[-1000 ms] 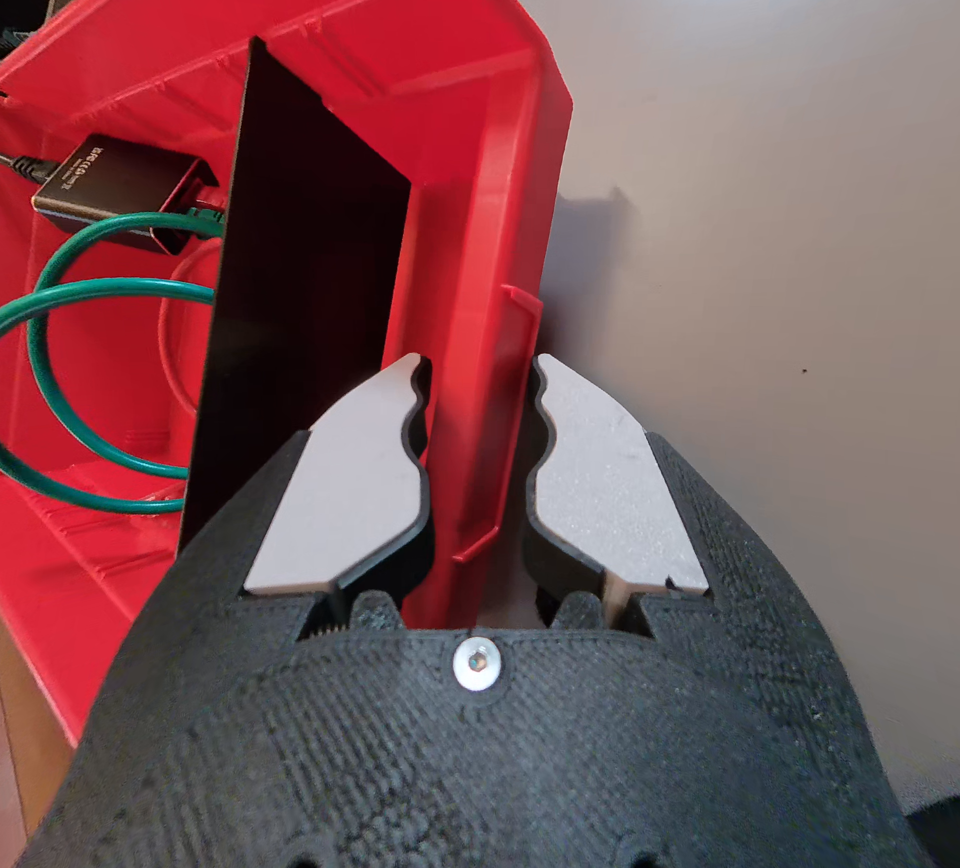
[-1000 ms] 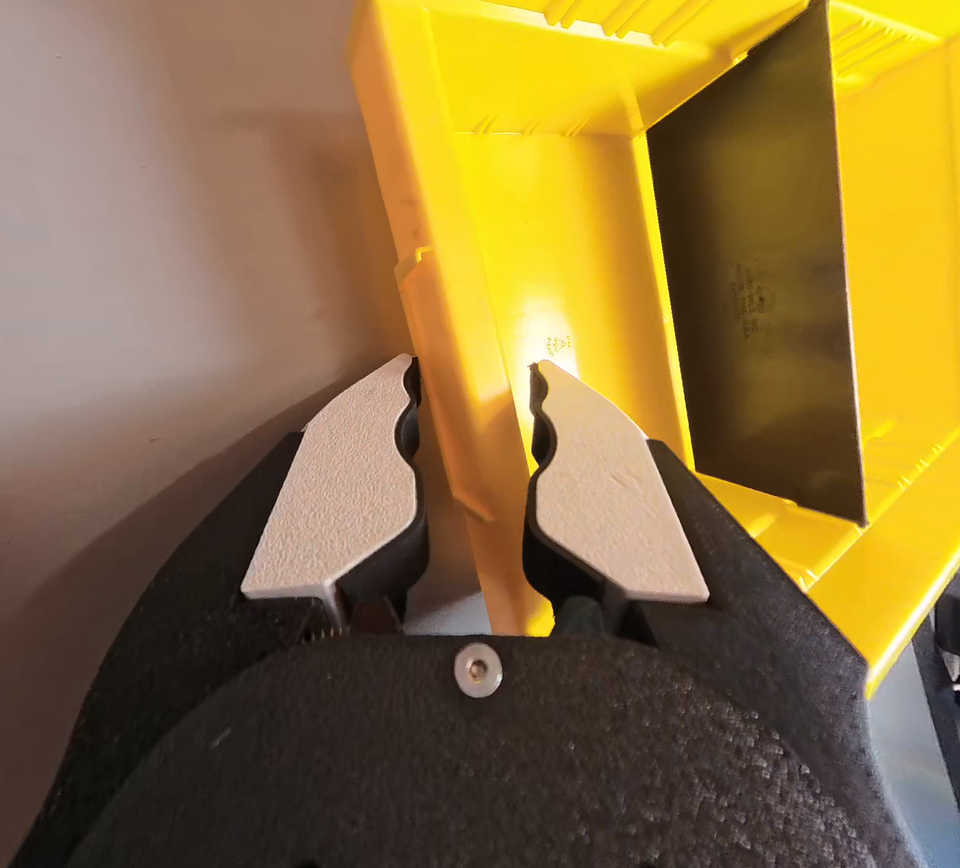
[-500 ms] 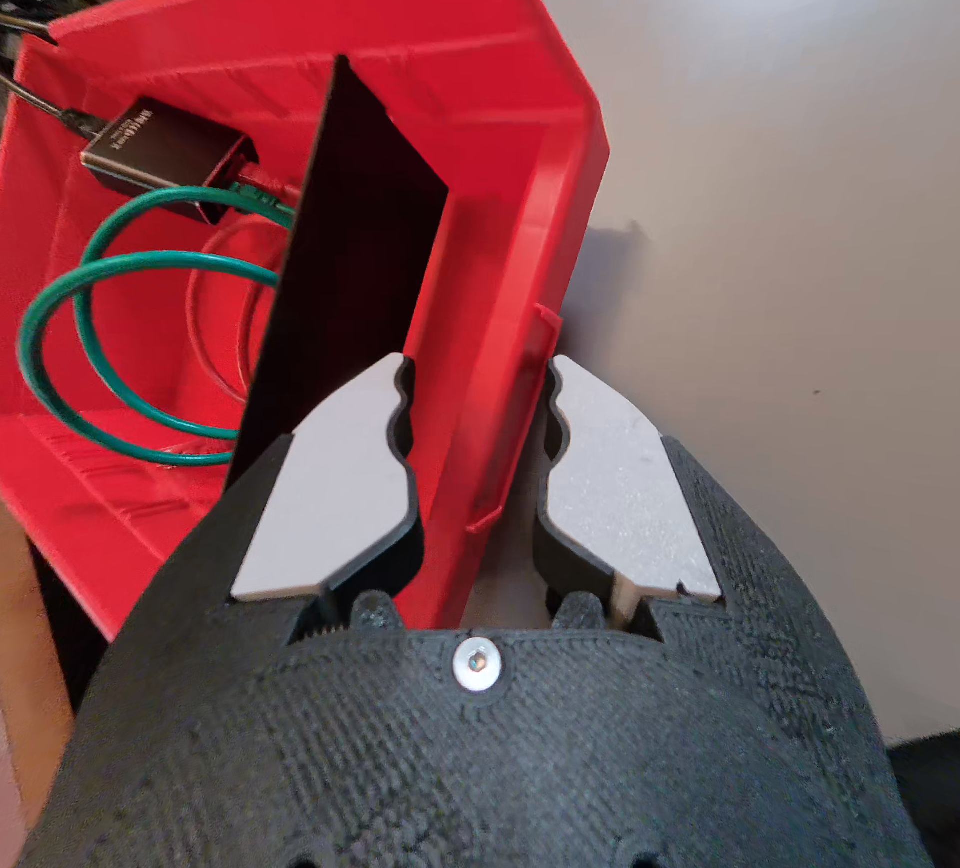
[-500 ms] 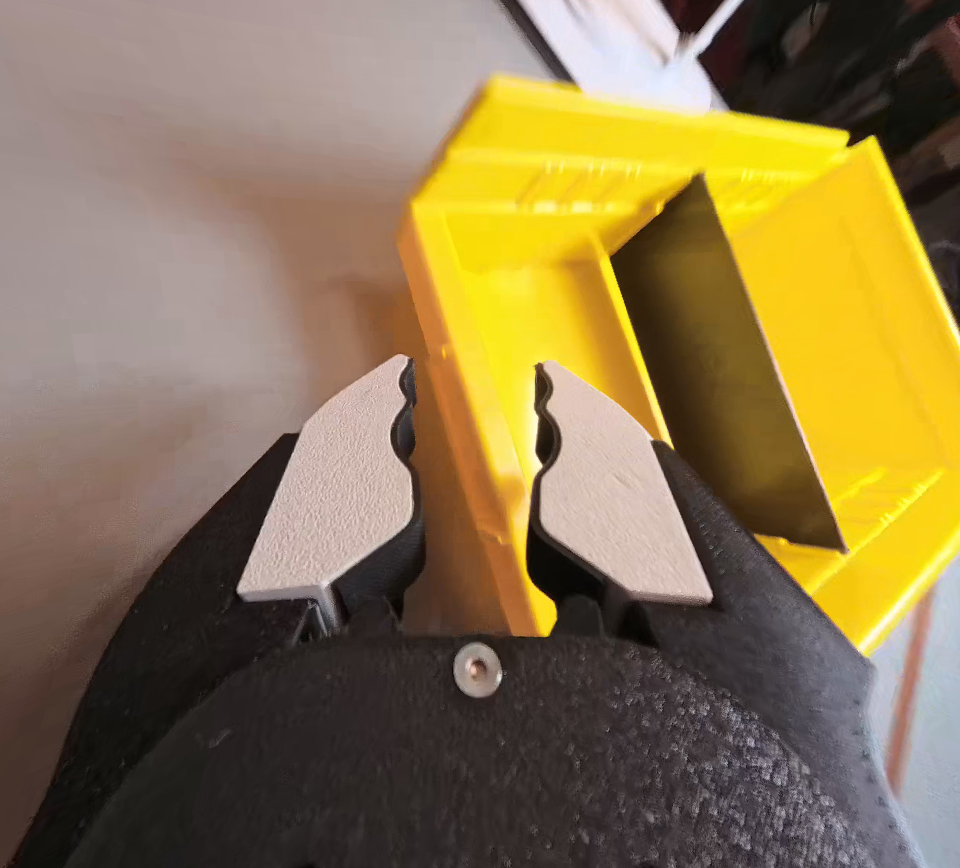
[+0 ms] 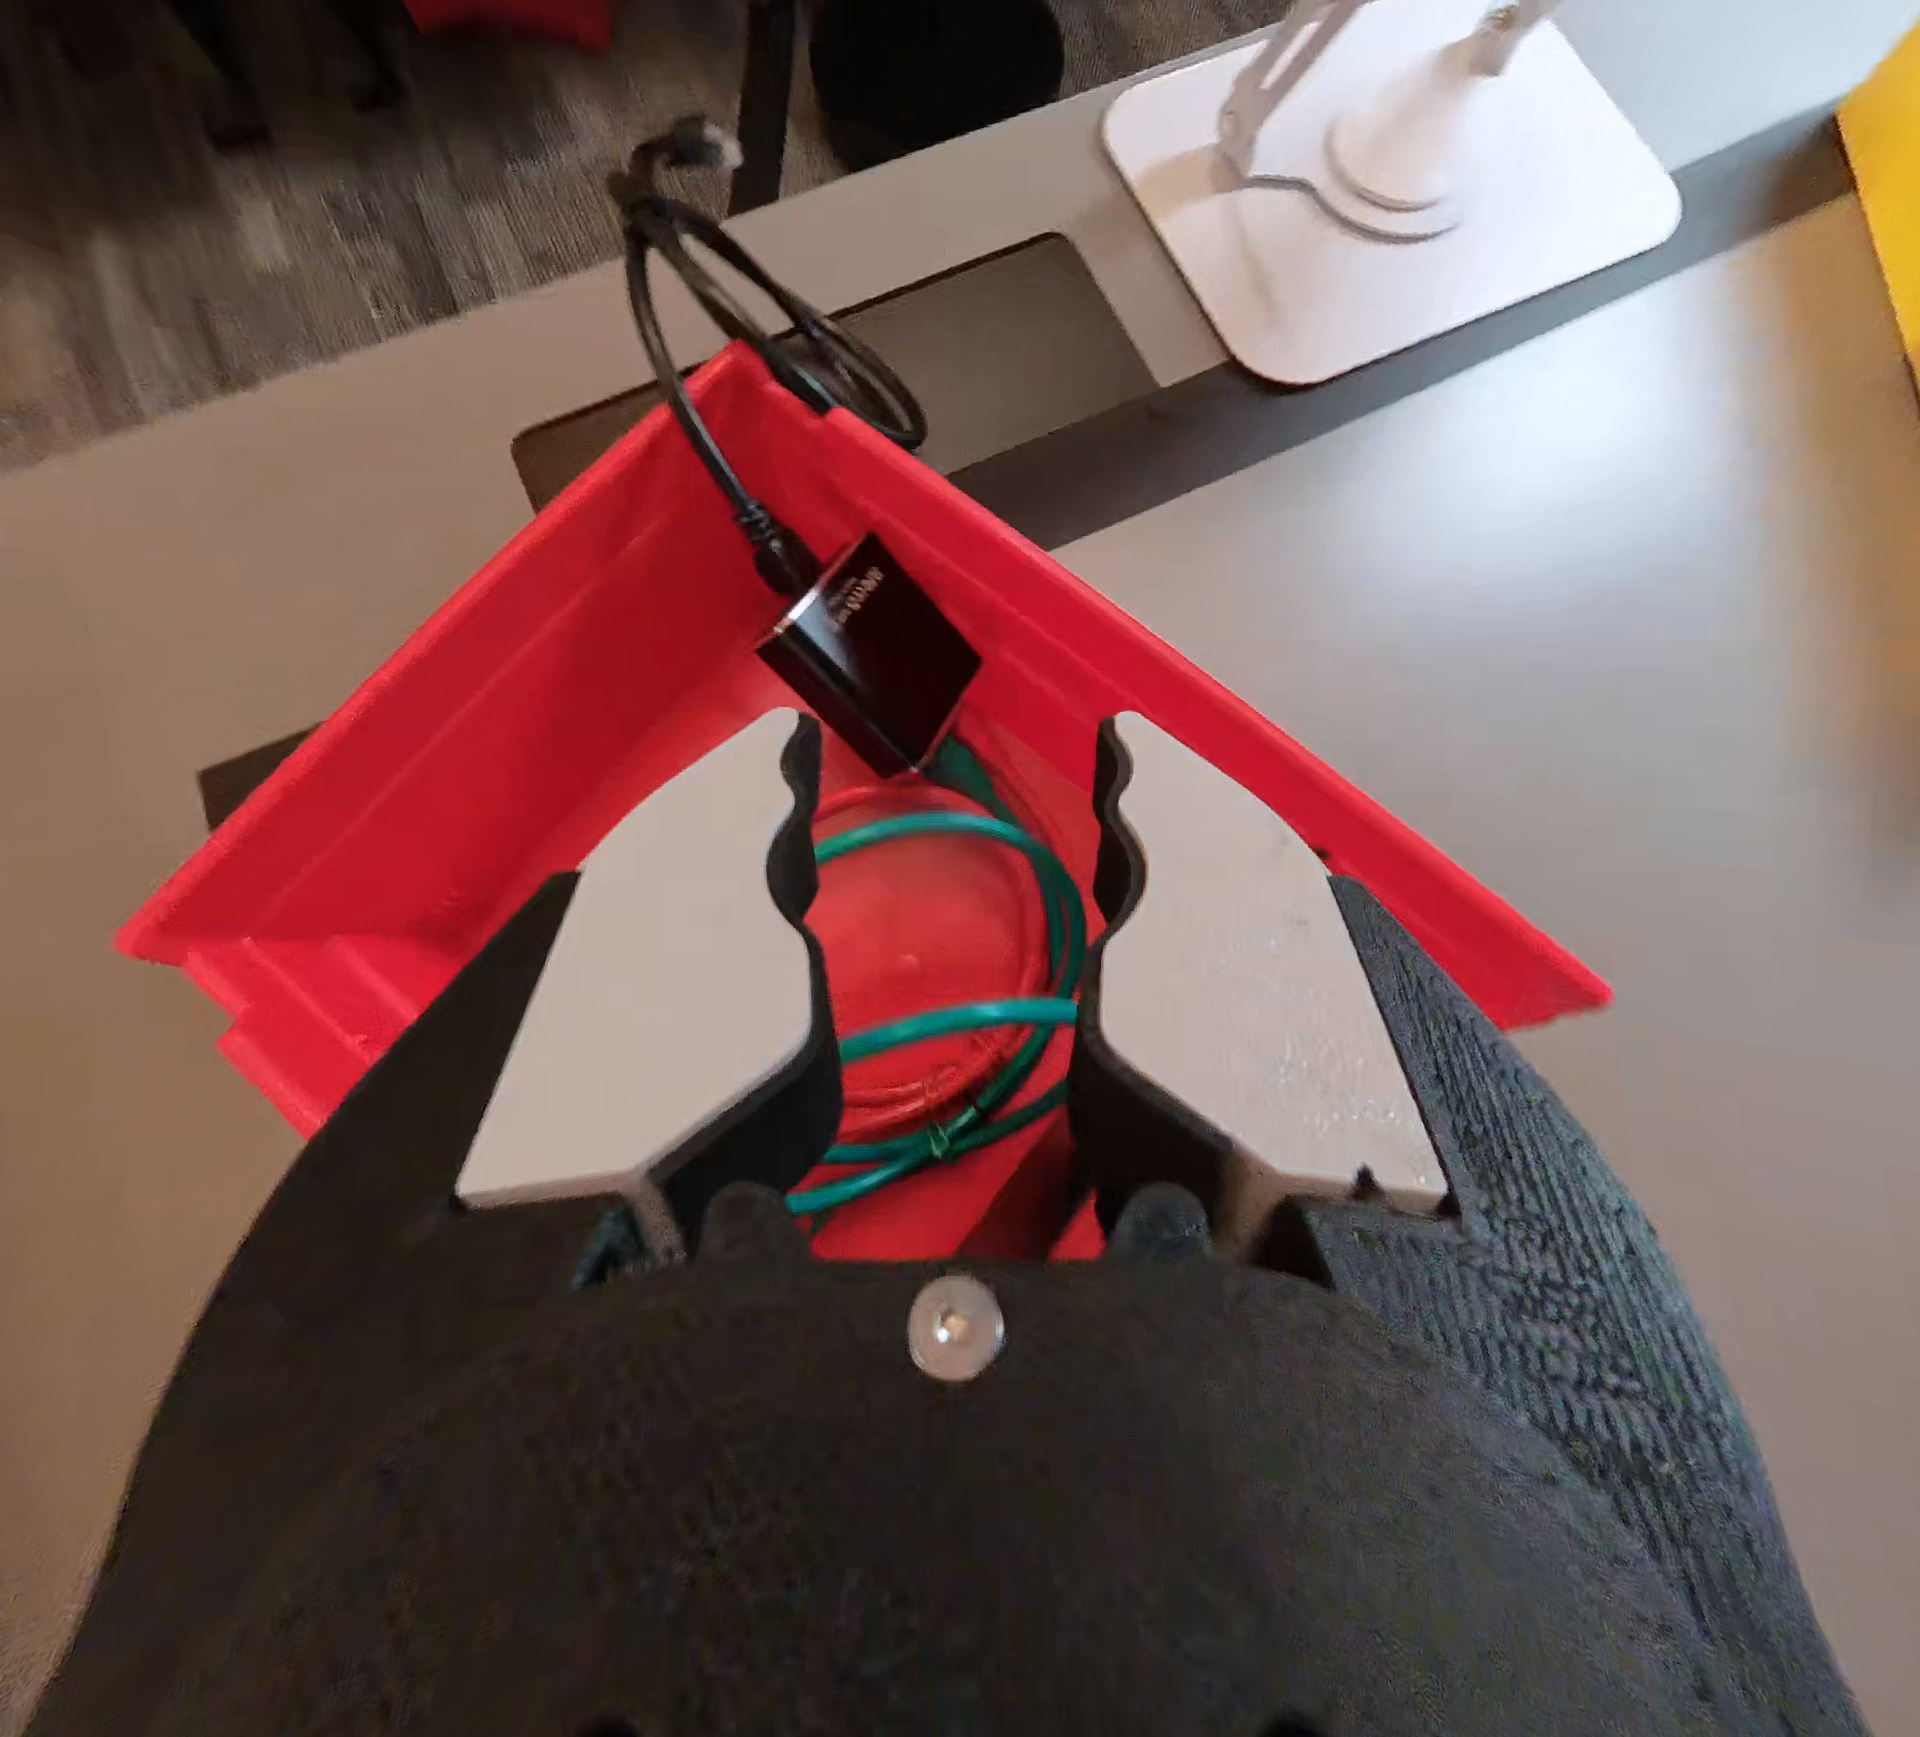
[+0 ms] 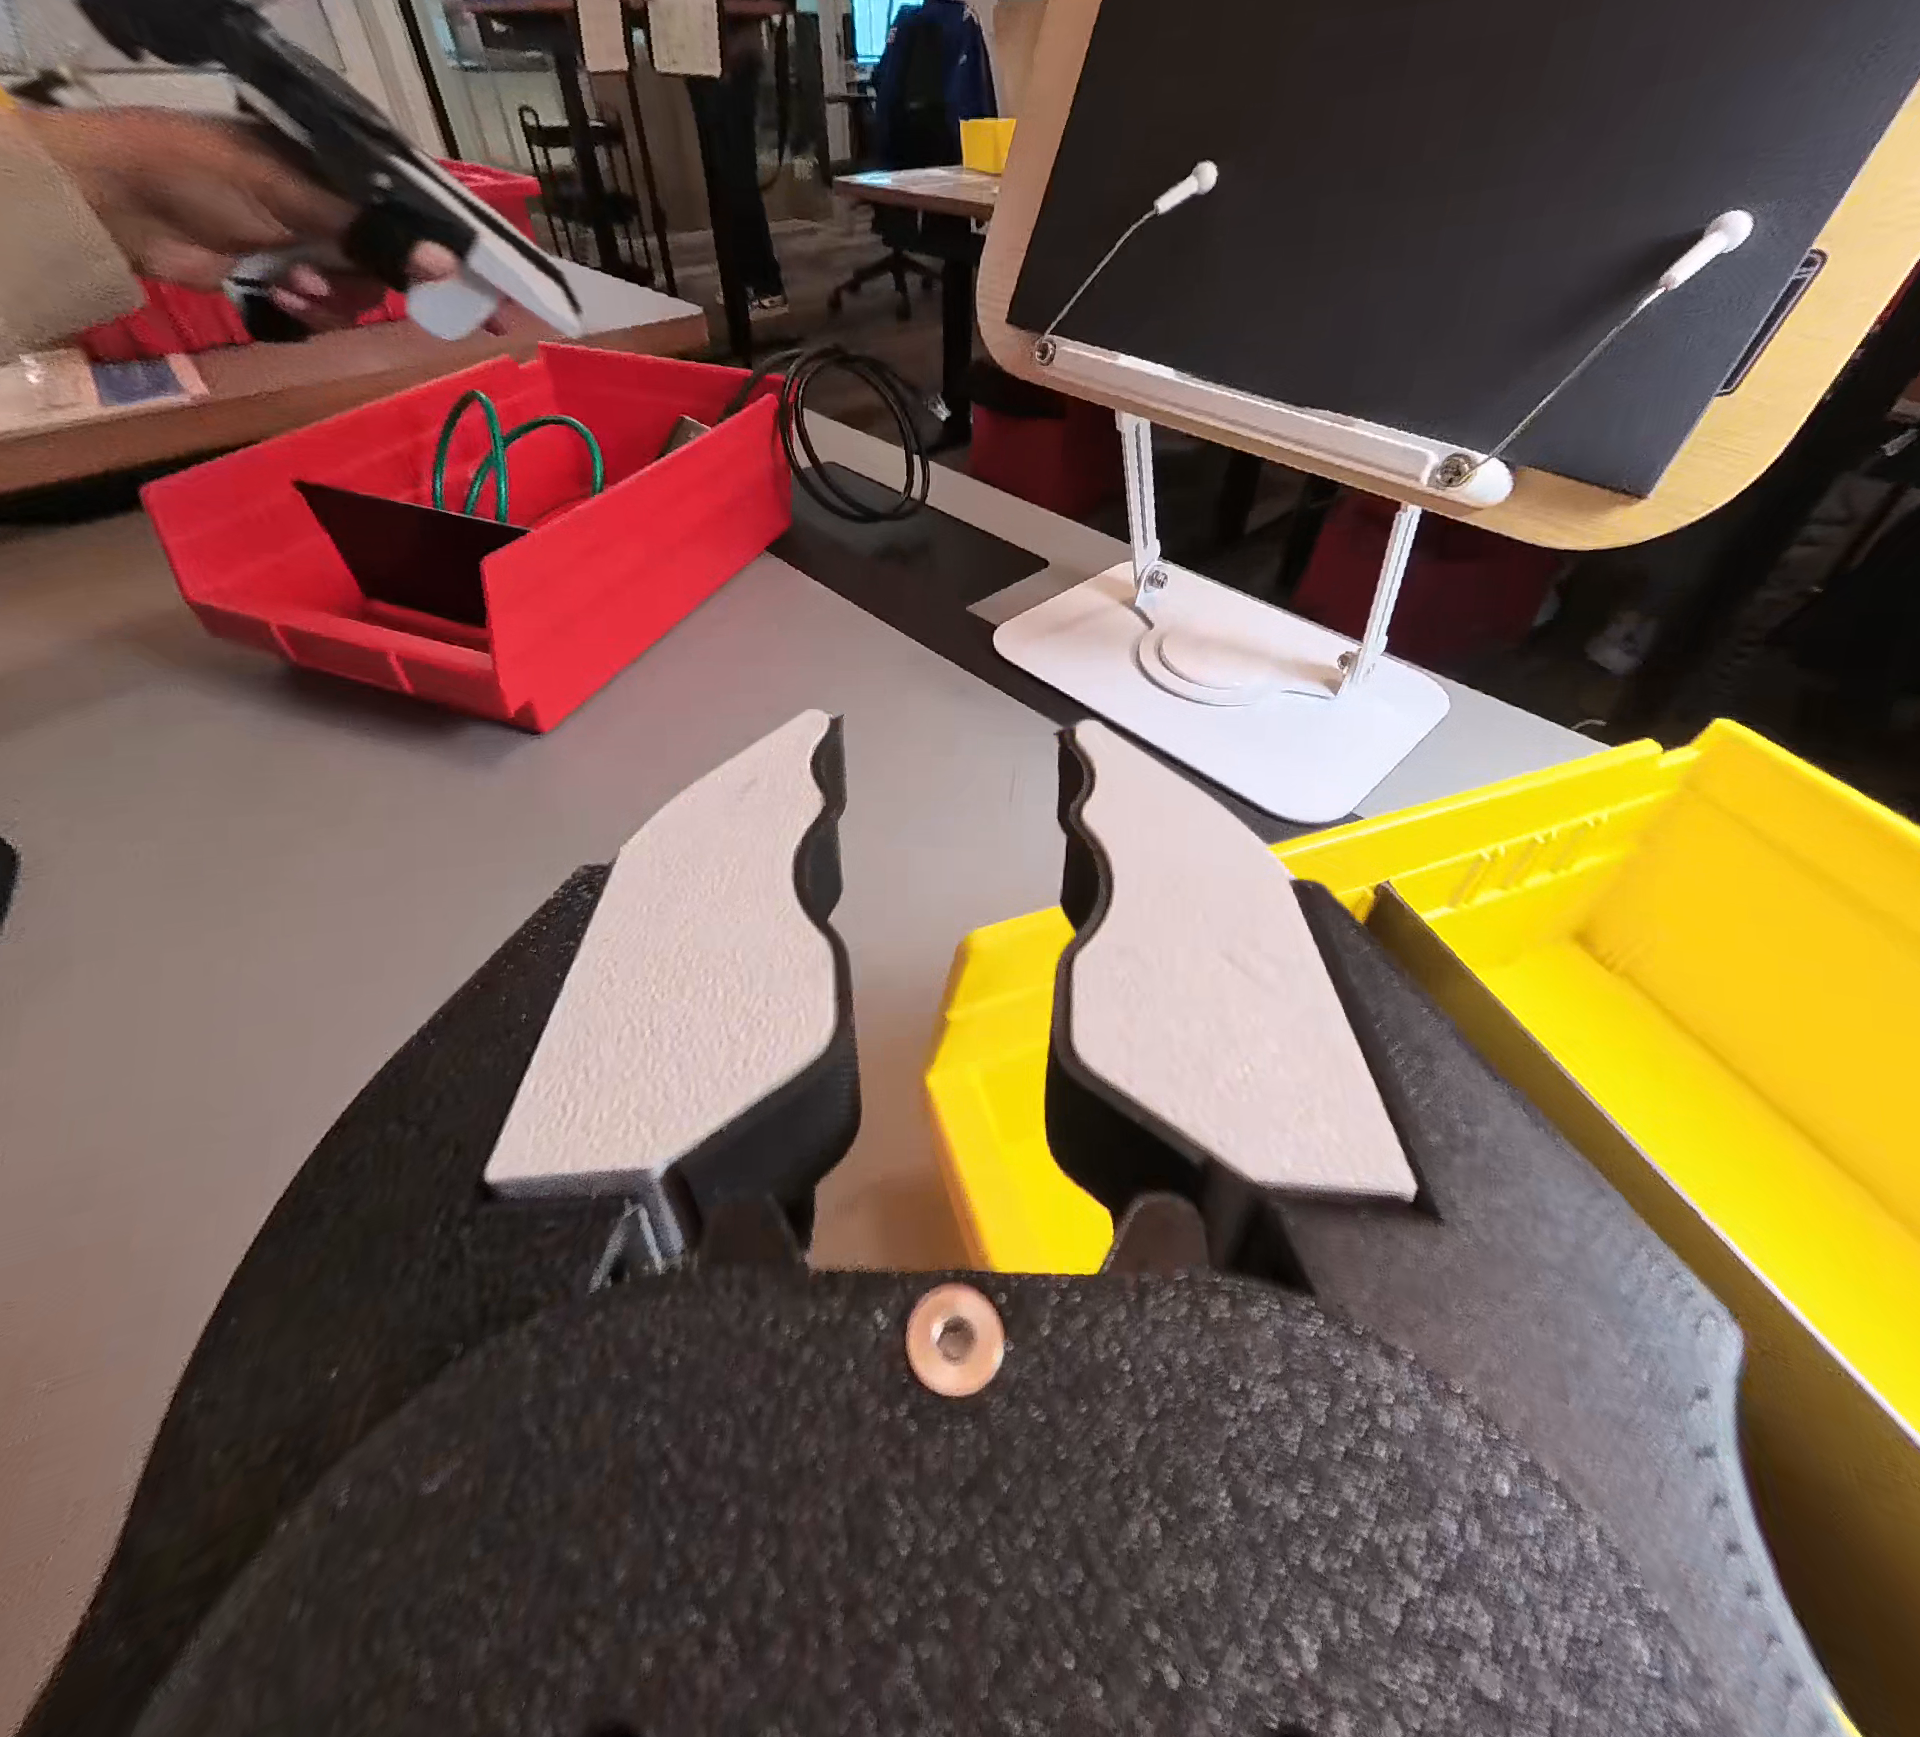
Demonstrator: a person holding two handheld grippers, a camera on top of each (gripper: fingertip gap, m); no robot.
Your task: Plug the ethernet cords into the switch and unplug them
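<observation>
Above the red bin (image 5: 582, 711), the left gripper (image 5: 948, 742) hangs with its two fingers (image 5: 665, 991) spread apart and nothing between them. It looks down into the bin. Inside the bin lies the small black switch (image 5: 873, 653), close to the far corner wall. A black cable (image 5: 727, 357) goes from one end of the switch over the rim of the bin and makes a loop on the grey table (image 5: 1455, 648). A green cord (image 5: 997, 949) is coiled on the floor of the bin, and one end of it reaches the near end of the switch; whether it is fully plugged in I cannot tell. A thin red cord (image 5: 914, 1095) lies coiled under the green one.

The right gripper (image 6: 945, 752) is also open and empty, its fingers (image 6: 707, 970) apart over the table, just beside the corner of the yellow bin (image 6: 1558, 1012). A dark divider (image 6: 1475, 1043) stands inside this yellow bin. From this side the red bin has a black divider (image 6: 405, 544) too, and the green cord rises behind it. Behind both bins a board on a white stand (image 6: 1226, 700) is on the table.
</observation>
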